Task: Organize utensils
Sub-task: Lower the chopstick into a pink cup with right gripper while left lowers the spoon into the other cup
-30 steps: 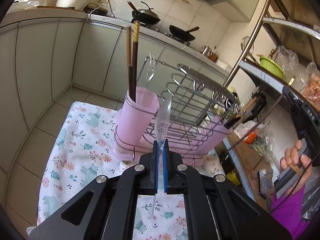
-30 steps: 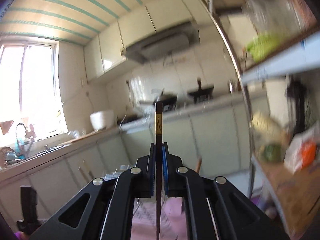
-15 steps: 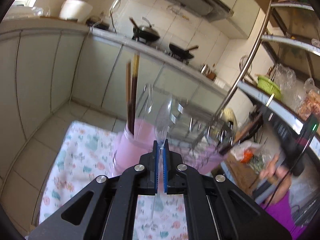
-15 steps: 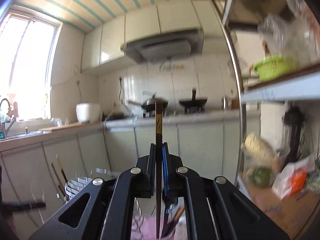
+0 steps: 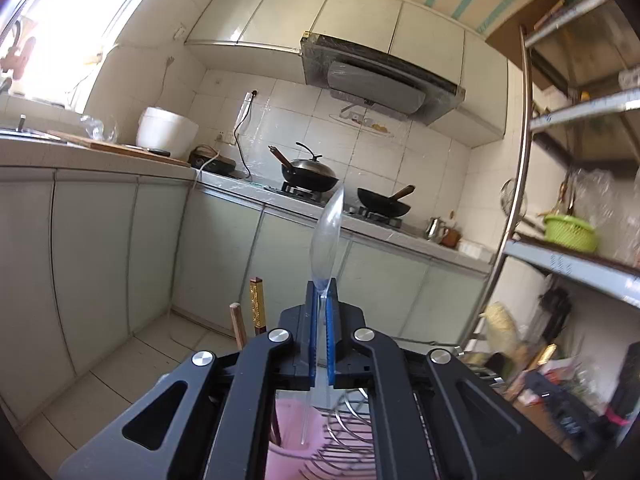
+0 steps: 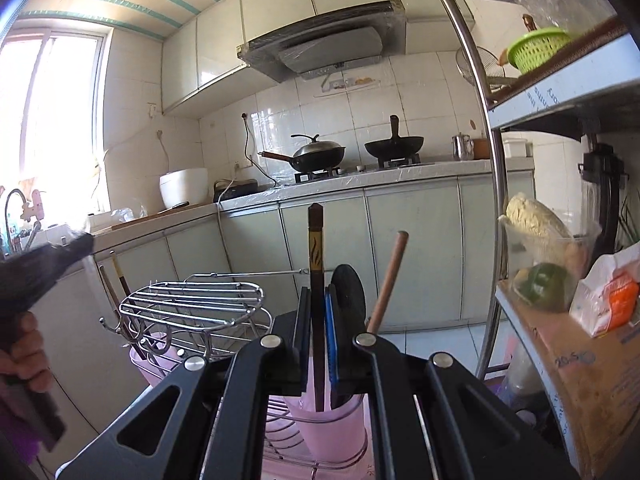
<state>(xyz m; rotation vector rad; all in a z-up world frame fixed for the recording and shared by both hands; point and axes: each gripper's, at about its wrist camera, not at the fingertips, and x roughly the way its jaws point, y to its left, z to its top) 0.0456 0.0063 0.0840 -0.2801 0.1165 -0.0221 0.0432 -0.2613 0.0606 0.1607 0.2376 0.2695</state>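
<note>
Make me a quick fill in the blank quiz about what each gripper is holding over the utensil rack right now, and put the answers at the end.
1. The left gripper is shut on a clear plastic ____.
2. The right gripper is shut on a dark ____ with a yellow band.
3. The cup below the right gripper is ____ in colour.
4. The basket on the shelf is ____.

Answers: spoon; chopstick; pink; green

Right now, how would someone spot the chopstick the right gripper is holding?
Find the wire dish rack below the stove counter, then the pink cup at its near end. Above it the right gripper pinches a dark chopstick upright; its yellow band with a flame mark separates it from the plain wooden handle beside it.
</note>
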